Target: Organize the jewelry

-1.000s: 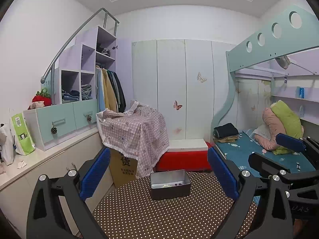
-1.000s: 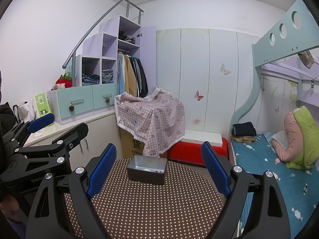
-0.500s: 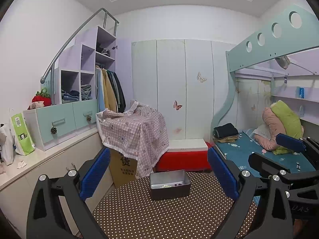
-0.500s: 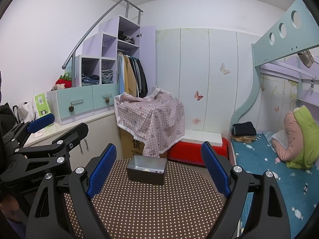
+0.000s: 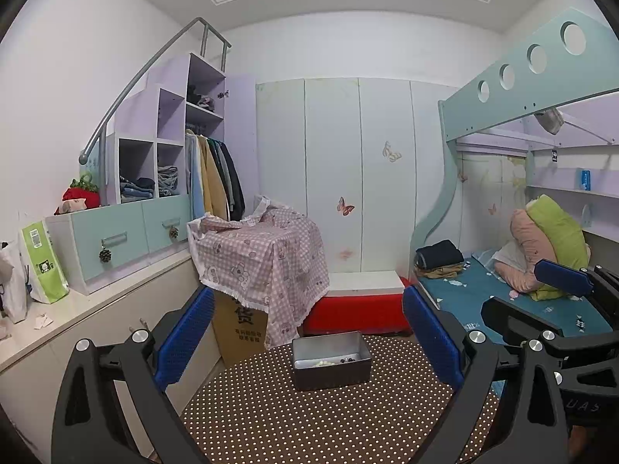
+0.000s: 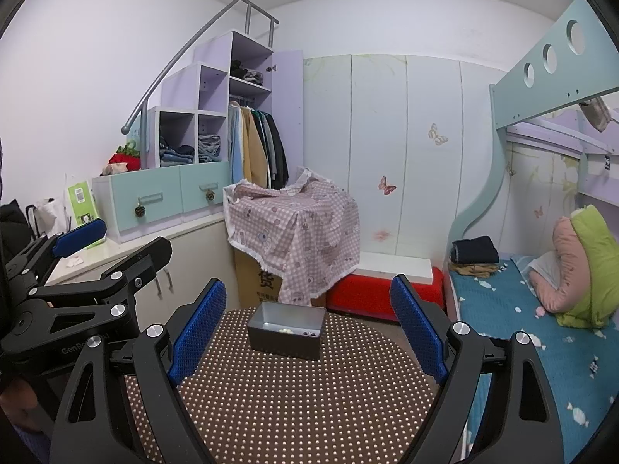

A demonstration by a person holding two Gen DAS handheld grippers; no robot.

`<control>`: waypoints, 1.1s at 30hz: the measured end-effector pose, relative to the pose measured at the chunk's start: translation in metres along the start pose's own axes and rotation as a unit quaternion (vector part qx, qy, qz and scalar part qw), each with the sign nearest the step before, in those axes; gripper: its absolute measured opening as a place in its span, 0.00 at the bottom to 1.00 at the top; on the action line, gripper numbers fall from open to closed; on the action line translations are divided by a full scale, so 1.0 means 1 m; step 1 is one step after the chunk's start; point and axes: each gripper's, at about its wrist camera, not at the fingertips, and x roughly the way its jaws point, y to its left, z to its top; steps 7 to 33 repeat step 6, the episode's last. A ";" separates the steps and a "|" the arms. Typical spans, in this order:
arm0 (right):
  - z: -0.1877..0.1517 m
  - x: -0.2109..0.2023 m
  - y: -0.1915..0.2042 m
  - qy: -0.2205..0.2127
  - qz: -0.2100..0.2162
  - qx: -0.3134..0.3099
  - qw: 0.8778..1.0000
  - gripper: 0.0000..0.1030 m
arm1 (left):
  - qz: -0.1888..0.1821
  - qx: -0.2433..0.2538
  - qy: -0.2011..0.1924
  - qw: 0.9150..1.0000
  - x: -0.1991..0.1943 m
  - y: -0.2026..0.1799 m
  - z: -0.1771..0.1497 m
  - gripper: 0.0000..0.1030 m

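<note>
**Both grippers wide, tin on far side of dotted table**

Left wrist view: we see our left gripper (image 5: 307,332) with jaws spread wide, nothing between the blue pads (image 5: 185,338). It hangs above the brown dotted table (image 5: 309,421). The grey metal tin (image 5: 330,359) sits on the far part of the table, about centred between the fingers, apart from both. Small jewelry pieces (image 5: 334,361) lie on its floor, pale beads and a few dark ones; too small to sort further. Our right gripper (image 5: 549,301) shows at the right edge, over the blue bed (image 5: 503,297).

Right wrist view: right gripper (image 6: 307,326) also wide open, empty. Tin (image 6: 285,330) on the far table part, slightly left of centre, touching neither finger. Beads (image 6: 294,332) visible inside. Left gripper (image 6: 96,247) at the left, jaws apart. Checked cloth (image 6: 294,228) covers a box beyond the table.
</note>
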 end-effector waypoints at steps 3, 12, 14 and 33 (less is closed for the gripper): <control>0.002 0.000 0.001 0.001 -0.001 -0.001 1.000 0.82 | -0.002 0.000 0.003 1.000 0.002 0.002 -0.001 0.92; 0.001 0.000 0.001 0.000 0.000 0.000 1.000 0.82 | -0.002 0.000 0.002 1.000 0.002 0.002 0.000 0.92; 0.001 0.000 0.001 0.000 0.000 0.000 1.000 0.82 | -0.002 0.000 0.002 1.000 0.002 0.002 0.000 0.92; 0.001 0.000 0.001 0.000 0.000 0.000 1.000 0.82 | -0.002 0.000 0.002 1.000 0.002 0.002 0.000 0.92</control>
